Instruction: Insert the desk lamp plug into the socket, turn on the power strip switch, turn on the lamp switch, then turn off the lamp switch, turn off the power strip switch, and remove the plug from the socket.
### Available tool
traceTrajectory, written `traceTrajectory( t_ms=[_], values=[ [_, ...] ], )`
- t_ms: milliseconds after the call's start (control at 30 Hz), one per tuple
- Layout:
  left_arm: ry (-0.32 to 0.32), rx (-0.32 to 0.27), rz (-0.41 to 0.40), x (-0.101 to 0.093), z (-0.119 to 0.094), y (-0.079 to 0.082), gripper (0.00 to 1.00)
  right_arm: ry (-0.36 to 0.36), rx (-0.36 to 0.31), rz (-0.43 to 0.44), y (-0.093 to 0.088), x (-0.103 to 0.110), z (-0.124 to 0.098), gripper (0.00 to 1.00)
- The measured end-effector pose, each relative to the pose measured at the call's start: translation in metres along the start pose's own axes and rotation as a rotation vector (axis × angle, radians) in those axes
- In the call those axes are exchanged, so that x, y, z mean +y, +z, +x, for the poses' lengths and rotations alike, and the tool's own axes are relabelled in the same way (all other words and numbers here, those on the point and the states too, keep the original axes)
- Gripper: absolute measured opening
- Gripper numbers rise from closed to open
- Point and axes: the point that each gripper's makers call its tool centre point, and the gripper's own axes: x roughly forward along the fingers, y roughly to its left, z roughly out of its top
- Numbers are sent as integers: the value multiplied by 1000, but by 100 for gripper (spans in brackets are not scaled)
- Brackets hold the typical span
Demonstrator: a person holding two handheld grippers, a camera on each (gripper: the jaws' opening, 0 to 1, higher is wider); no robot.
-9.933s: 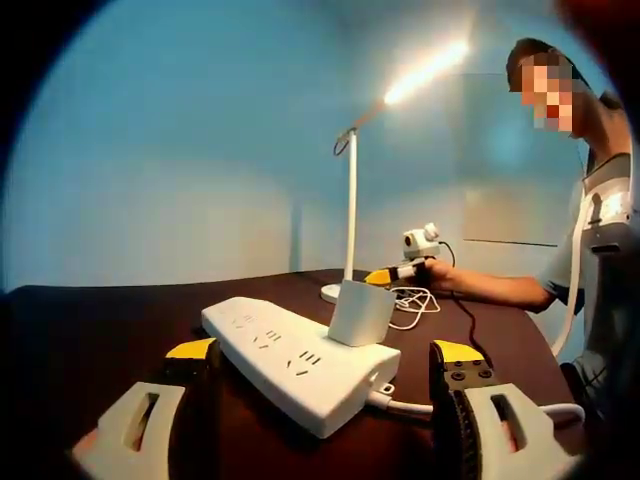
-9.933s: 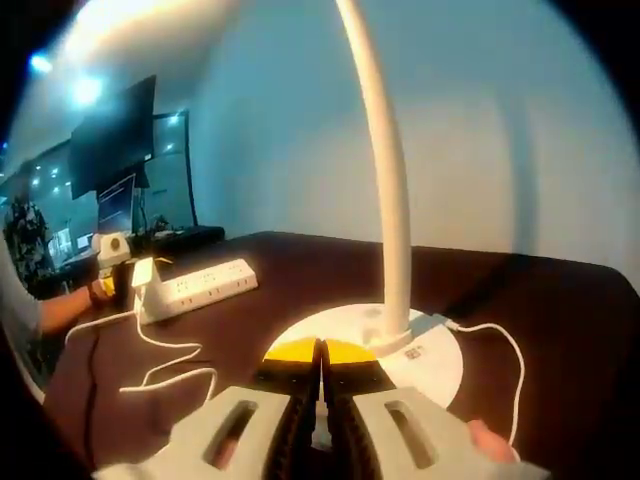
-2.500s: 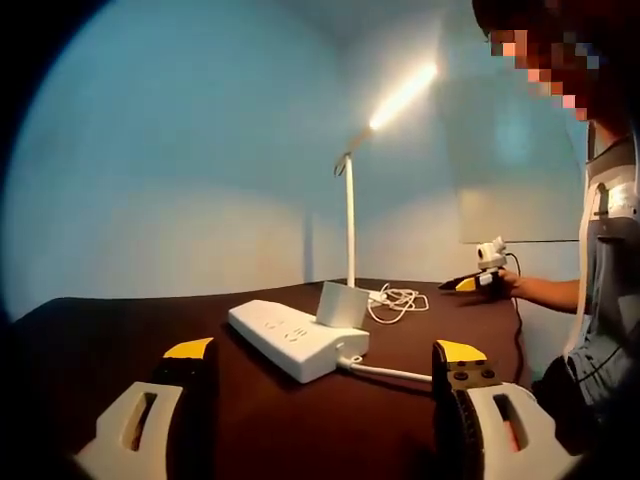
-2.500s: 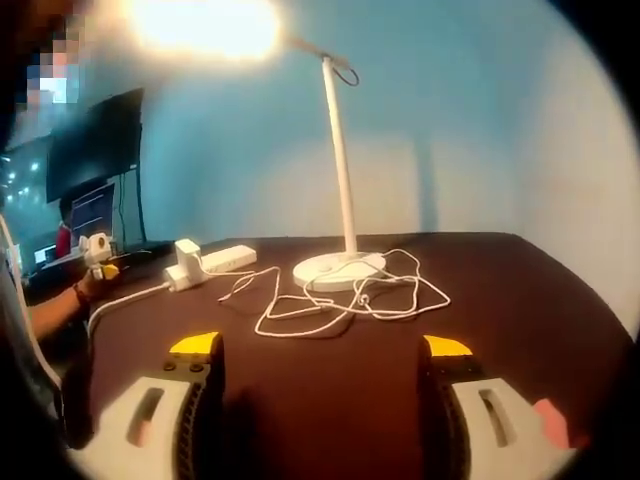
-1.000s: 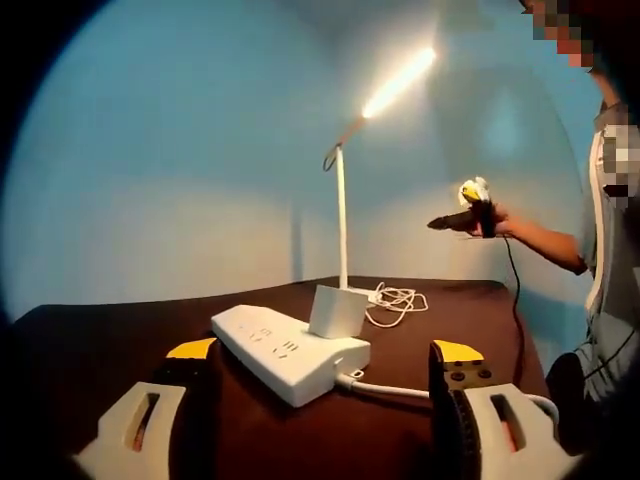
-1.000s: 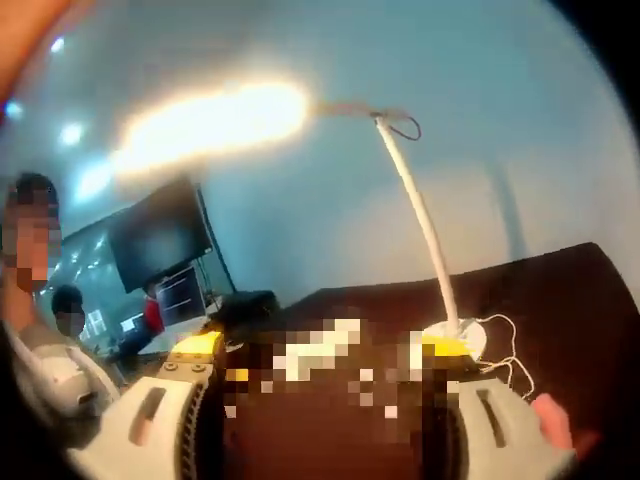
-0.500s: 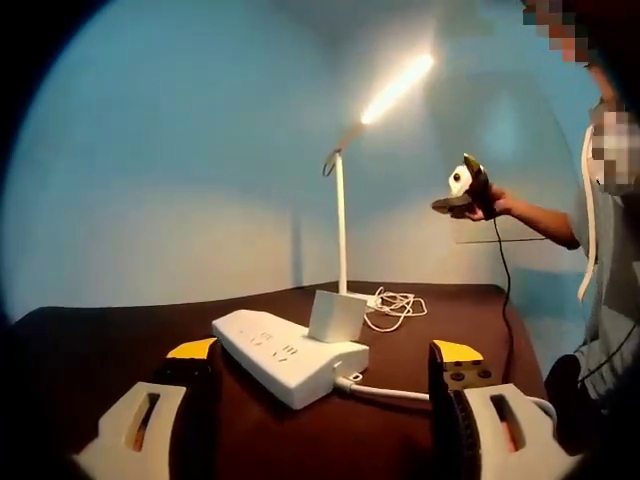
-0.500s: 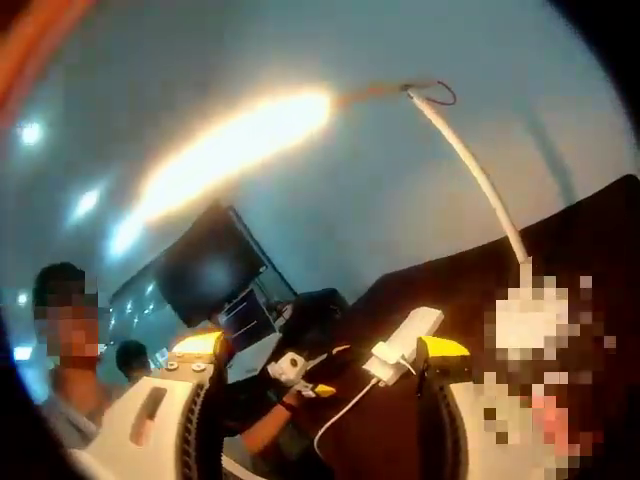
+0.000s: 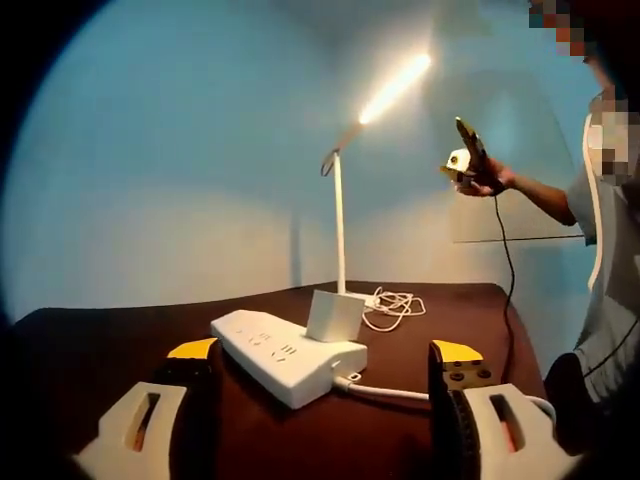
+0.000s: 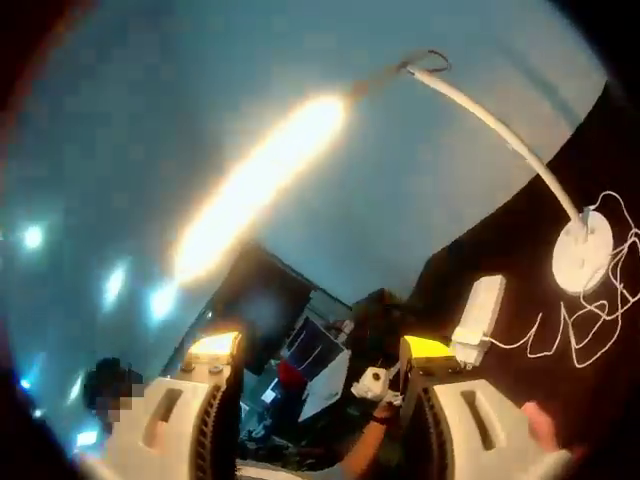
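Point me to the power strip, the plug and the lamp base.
Power strip (image 9: 270, 352): left gripper view, on its top face near the sockets.
Plug (image 9: 333, 317): left gripper view, on the white block's front face, seated in the strip.
Lamp base (image 10: 582, 254): right gripper view, on the round white disc.

Left view low, level; right raised, rolled; both face the lamp (image 9: 340, 215).

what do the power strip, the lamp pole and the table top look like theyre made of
Power strip: likely white plastic, smooth moulded body with a soft sheen. Lamp pole: thin, white, glossy; painted metal or plastic, the look leaves it open. Table top: dark brown and matte, perhaps a cloth or laminate; no grain visible.
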Motion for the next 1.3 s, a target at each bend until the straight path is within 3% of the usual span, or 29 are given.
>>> traceTrajectory(
  t_ms=[67,300,433,800,867,933,1300],
  values=[
    [0,1,1,0,0,0,81,8,-25,19,6,7,2,63],
    [-2,-2,-1,2,-1,-1,80,13,-70,43,26,24,5,44],
    [-3,-7,-4,2,-1,0,80,42,-48,42,25,35,10,33],
    [-6,-10,-1,1,-2,-1,80,87,-43,19,41,65,29,32],
    [-6,-11,-1,1,-2,0,80,95,-50,17,25,40,12,33],
    [-8,-10,1,1,-1,-1,80,99,-59,12,21,34,8,33],
    [-11,-13,3,-2,-1,0,80,118,-39,-8,18,34,2,32]
  ],
)
